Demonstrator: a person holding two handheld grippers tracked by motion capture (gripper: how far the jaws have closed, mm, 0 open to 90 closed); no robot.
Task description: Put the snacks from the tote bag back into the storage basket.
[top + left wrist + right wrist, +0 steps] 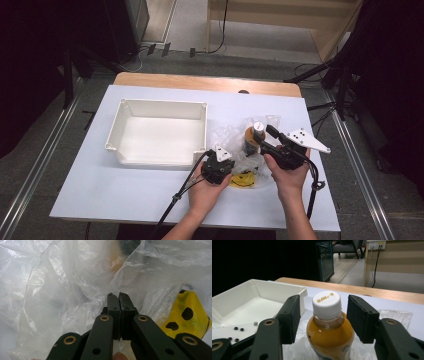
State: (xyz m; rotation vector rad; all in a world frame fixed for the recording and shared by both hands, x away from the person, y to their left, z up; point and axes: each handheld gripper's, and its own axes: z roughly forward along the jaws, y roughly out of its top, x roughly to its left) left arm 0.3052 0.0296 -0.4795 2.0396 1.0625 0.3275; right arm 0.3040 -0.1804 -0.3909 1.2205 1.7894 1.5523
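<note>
orange drink fills the bottle (pixel 329 327), which stands upright on the crumpled clear plastic bag (pixel 57 290) near the right side of the bench (pixel 100 195). the right gripper (pixel 323 320) has its fingers (pixel 290 317) open on either side of the white cap — apart from it, touching nothing. the left gripper (pixel 119 312) has its fingers pressed tight together on a fold of the bag. a yellow pouch (pixel 186 315) with black spots lies under the plastic just beside them. the white tray (pixel 122 112) sits left of the bag — empty inside.
</note>
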